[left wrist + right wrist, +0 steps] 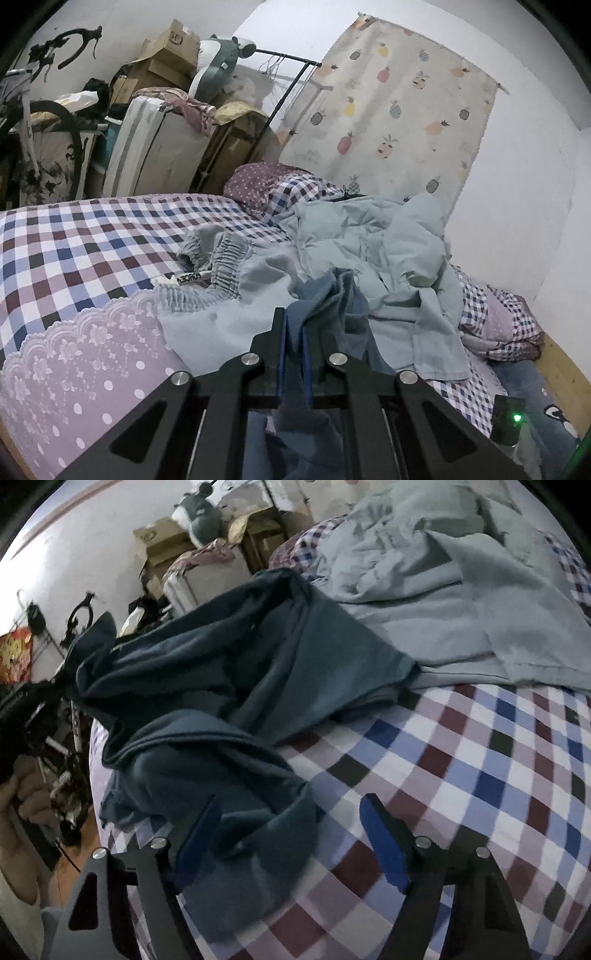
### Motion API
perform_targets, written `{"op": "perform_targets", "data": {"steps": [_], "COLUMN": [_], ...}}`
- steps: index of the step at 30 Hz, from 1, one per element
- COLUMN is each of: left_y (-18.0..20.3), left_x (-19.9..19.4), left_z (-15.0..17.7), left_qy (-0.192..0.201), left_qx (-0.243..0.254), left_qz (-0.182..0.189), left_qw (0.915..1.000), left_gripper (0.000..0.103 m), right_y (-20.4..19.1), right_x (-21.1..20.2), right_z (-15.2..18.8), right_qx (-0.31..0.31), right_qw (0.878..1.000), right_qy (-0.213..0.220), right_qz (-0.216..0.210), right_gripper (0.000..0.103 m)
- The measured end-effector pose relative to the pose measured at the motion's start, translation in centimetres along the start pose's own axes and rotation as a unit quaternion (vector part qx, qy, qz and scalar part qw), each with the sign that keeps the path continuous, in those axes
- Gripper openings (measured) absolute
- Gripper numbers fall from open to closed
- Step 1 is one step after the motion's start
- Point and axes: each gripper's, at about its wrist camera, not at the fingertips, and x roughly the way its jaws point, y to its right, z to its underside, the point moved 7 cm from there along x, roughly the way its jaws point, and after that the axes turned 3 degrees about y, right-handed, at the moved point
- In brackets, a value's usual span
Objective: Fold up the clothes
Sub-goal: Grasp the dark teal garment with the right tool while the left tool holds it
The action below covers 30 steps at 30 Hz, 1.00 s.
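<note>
Pretty early days on this one. The left tool (pixel 294 334) has its fingers pressed together on a bit of the dark blue garment (pixel 221 679), which hangs bunched off it and drapes down onto the checked bed (pixel 480 775). The right tool (pixel 291 834) is spread wide just above the bed, one finger over a loose end of that same garment, not gripping anything. No fold in it yet as far as I can see, it's just a twisted lump, though the right wrist view is a bit blurry so I wouldn't swear to it. Behind it sits a rumpled pile of pale blue clothes (pixel 369 251) and something with an elastic waistband (pixel 221 258), all untouched. So basically everything is left to do.
</note>
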Motion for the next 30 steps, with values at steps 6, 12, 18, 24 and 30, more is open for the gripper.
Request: {"op": "perform_targets", "data": {"steps": [6,12,18,24,30], "left_y": [-1.2,-2.0,-2.5,-1.9,0.0], "left_x": [-0.2,-0.6,-1.0,-1.5,-2.3], "left_z": [-0.2,-0.5,-0.7,-0.7,-0.4], "left_qy": [0.003,0.008,0.012,0.016,0.008], "left_qx": [-0.033,-0.060,-0.098,-0.101,-0.095], "left_qz": [0.002,0.008,0.028,0.043,0.068], "left_qw": [0.9995,0.9981,0.9947,0.9938,0.9931], "left_gripper": [0.006,0.006,0.006,0.006,0.006], "right_y": [-1.2,-2.1,-1.4,-0.2,1.1], "right_x": [1.4,0.4,-4.0,-8.9,-14.4], "right_z": [-0.2,0.3,0.1,-0.9,-1.9], "right_qx": [-0.018,-0.034,-0.019,0.006,0.016], "right_qw": [1.000,0.999,0.996,0.989,0.979], "right_qy": [-0.013,-0.006,0.049,0.109,0.156], "right_qz": [0.012,0.035,0.066,0.095,0.128], "right_gripper": [0.045,0.009,0.007,0.006,0.005]}}
